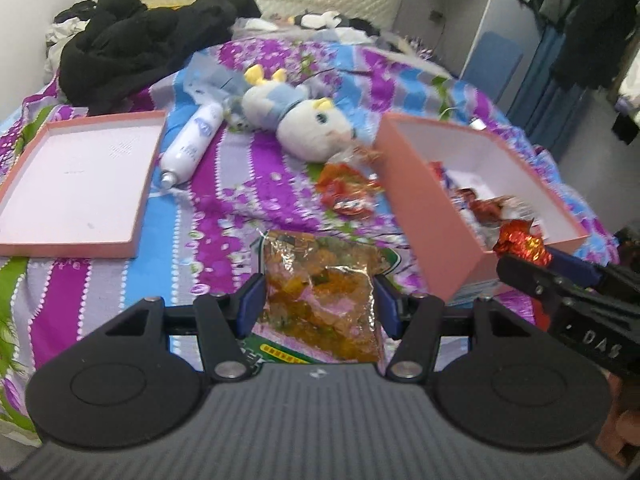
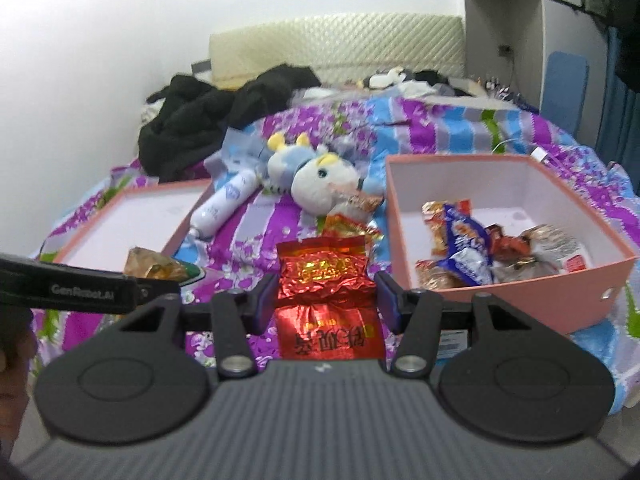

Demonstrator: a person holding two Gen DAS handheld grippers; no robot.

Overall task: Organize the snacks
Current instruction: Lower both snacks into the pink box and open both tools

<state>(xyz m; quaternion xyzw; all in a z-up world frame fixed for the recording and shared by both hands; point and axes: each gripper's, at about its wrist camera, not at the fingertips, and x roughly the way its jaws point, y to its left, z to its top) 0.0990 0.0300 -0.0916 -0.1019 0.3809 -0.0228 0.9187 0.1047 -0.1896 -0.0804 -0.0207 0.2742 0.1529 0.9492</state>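
My left gripper is shut on a clear bag of orange snacks, held above the bedspread. My right gripper is shut on a red foil packet, held left of the pink box's front wall. The right gripper also shows at the right of the left wrist view, with the red packet at the box's near corner. The pink box holds several wrapped snacks. More red-wrapped snacks lie on the bed left of the box.
The pink box lid lies open side up at the left. A white bottle and a plush toy lie beyond the snacks. Black clothes are piled at the bed's far left. A wardrobe stands at the right.
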